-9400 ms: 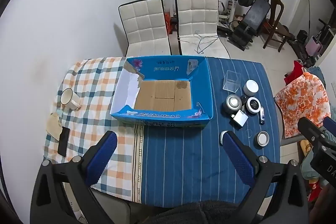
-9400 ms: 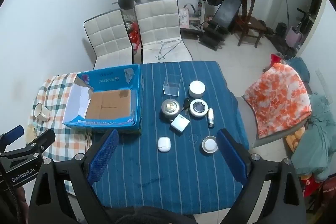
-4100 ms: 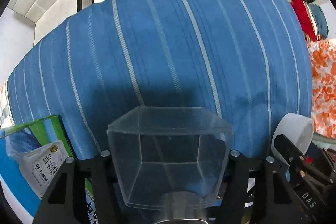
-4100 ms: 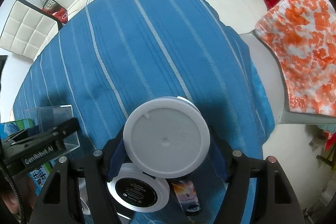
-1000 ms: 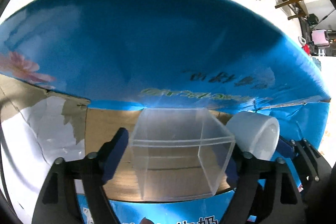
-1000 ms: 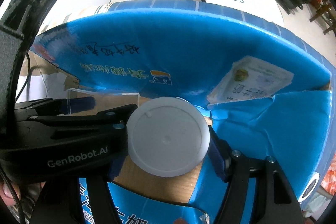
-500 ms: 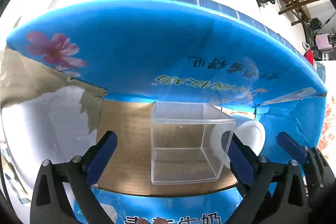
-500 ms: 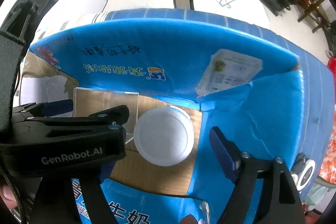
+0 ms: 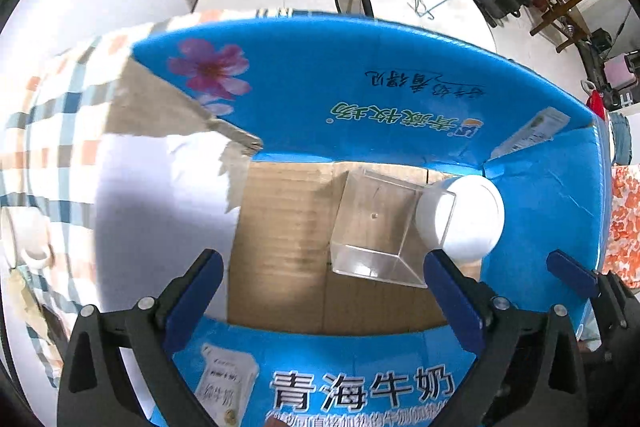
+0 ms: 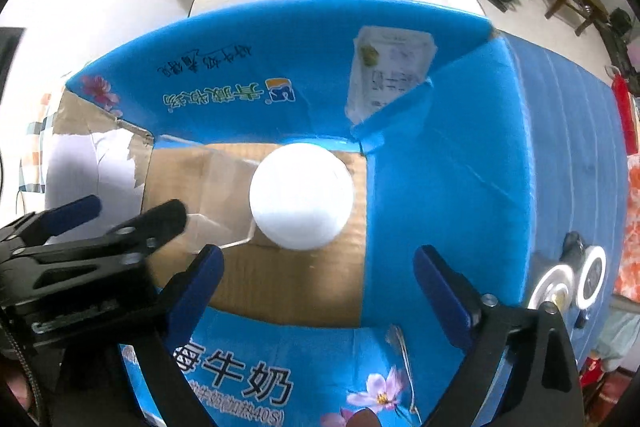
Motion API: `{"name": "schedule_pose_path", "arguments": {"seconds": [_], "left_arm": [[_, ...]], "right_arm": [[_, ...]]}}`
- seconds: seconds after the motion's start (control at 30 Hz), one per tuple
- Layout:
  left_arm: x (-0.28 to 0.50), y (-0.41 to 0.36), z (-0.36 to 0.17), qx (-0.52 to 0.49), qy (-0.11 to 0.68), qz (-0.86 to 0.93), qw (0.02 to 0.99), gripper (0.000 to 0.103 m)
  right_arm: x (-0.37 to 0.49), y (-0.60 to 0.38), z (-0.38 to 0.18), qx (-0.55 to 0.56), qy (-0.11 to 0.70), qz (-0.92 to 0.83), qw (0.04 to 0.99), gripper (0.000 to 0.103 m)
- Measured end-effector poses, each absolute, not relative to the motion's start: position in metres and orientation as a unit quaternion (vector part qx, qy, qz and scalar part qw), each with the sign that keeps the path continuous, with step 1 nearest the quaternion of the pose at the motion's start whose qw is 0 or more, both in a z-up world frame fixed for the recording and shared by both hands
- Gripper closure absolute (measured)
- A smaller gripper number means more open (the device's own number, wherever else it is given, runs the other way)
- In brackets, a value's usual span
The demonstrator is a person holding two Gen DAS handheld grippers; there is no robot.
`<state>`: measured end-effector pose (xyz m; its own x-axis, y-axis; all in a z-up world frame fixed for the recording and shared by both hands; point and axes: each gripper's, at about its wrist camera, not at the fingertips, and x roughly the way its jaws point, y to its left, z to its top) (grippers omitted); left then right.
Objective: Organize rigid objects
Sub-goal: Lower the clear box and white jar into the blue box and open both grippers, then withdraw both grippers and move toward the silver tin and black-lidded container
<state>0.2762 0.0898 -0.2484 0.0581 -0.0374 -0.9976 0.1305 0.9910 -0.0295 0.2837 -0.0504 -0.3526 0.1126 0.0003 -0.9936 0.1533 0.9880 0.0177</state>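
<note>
Clear box (image 9: 376,227) and white jar (image 9: 466,217) sit in the carton (image 9: 360,95), both grippers' jaws apart above

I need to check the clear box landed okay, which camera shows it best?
The left wrist view: the clear box sits whole on the carton floor beside the white jar. In the right wrist view the box is washed out and partly hidden by the left gripper.
</note>
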Motion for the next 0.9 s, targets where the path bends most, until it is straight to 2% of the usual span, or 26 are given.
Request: {"name": "schedule_pose_path", "arguments": {"seconds": [0.4,0.9], "left_arm": [[0.25,0.063,-0.177,0.046,0.614,-0.053,0.786,0.0],[0.174,0.084,-0.058,0.032,0.527,-0.049,0.848,0.0]], "right_arm": [[0.246,-0.036,-0.276,0.042,0.618,-0.047,0.784,0.004],[0.158,-0.013,-0.146,0.047,0.548,-0.034,0.835,0.003]]}}
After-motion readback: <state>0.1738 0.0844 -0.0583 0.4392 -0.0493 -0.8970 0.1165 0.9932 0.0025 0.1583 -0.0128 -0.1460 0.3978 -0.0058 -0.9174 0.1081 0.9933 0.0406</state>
